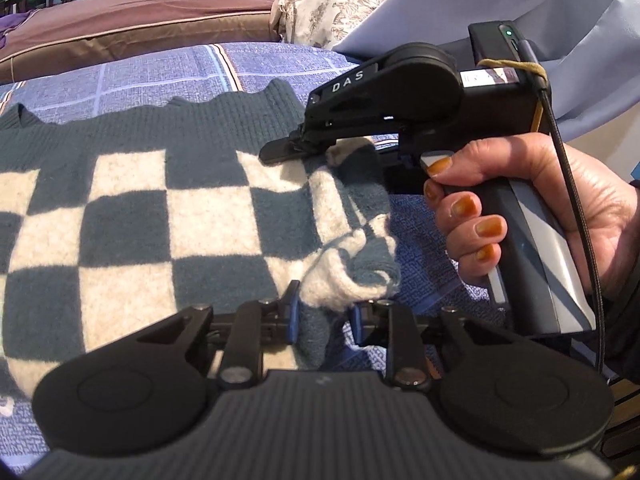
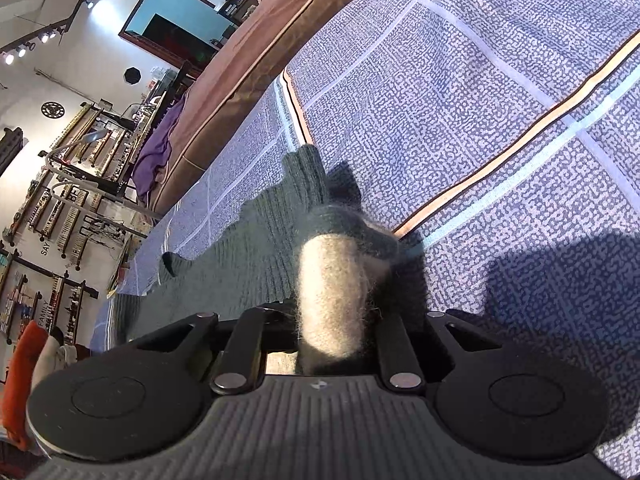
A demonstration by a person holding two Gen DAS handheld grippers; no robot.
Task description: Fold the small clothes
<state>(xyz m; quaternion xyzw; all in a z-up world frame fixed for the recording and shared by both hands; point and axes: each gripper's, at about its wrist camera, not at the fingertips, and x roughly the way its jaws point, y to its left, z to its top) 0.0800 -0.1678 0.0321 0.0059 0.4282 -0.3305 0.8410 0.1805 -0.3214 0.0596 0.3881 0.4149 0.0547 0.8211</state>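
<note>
A checked sweater (image 1: 160,208) in dark teal and cream lies spread on a blue patterned bedspread (image 1: 160,80). Its ribbed teal hem faces the far side. My left gripper (image 1: 324,316) is shut on the sweater's bunched right edge, with fabric squeezed between the blue pads (image 1: 292,318). My right gripper (image 1: 296,148), held by a hand (image 1: 520,220), pinches the same edge farther up. In the right wrist view a cream and teal roll of the sweater (image 2: 332,304) fills the right gripper (image 2: 332,320) and hides the fingertips. The ribbed hem (image 2: 256,248) stretches away to the left.
A brown cushion (image 1: 120,20) borders the far side of the bedspread (image 2: 480,120). A floral pillow (image 1: 328,0) and the person's light blue garment (image 1: 520,8) lie at the right. Shelves and wall displays (image 2: 60,200) stand beyond the bed.
</note>
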